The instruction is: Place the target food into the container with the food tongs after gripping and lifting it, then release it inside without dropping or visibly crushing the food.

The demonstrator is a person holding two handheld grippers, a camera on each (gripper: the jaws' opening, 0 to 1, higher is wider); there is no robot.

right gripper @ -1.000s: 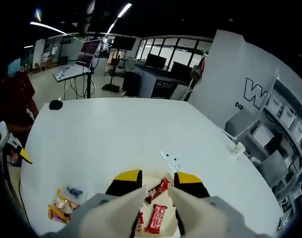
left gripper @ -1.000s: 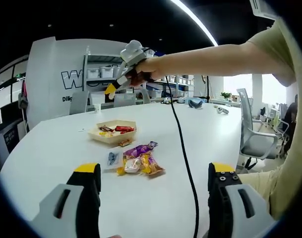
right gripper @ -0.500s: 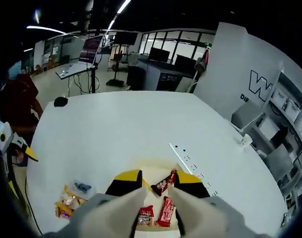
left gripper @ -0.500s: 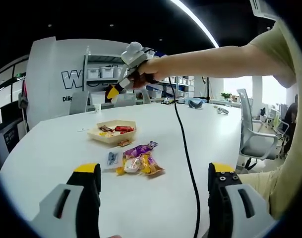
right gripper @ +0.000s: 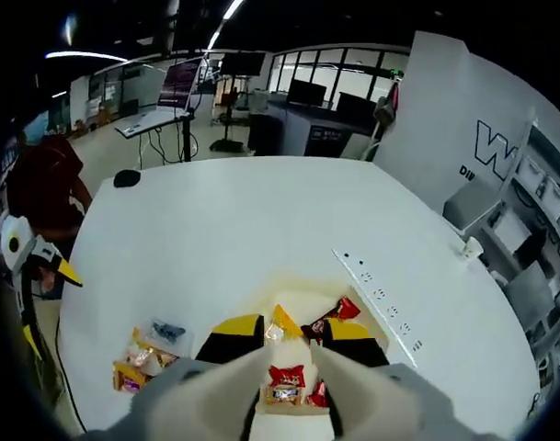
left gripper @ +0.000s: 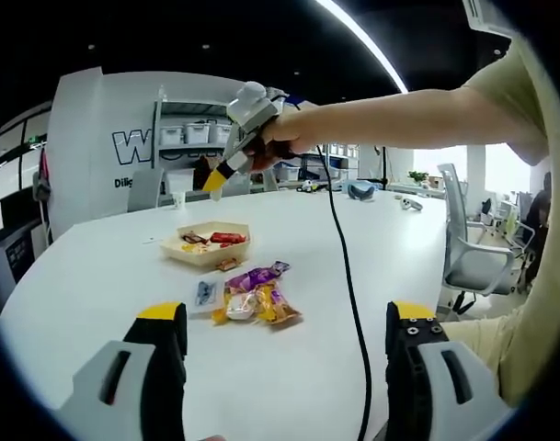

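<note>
Above the beige container (left gripper: 206,248) on the white table (left gripper: 96,285) we hold our right gripper (left gripper: 222,175), jaws apart, gripping nothing. Red-wrapped snacks (right gripper: 286,378) lie inside. Near it sits a snack pile (left gripper: 254,301). Our left gripper (left gripper: 284,322) stays low, spread wide.

One container (left gripper: 207,254) — one loose snack pile (left gripper: 247,299) — two tongs.

White table (left gripper: 96,276); office chair (left gripper: 473,262) (right side); power strip (right gripper: 381,299).
</note>
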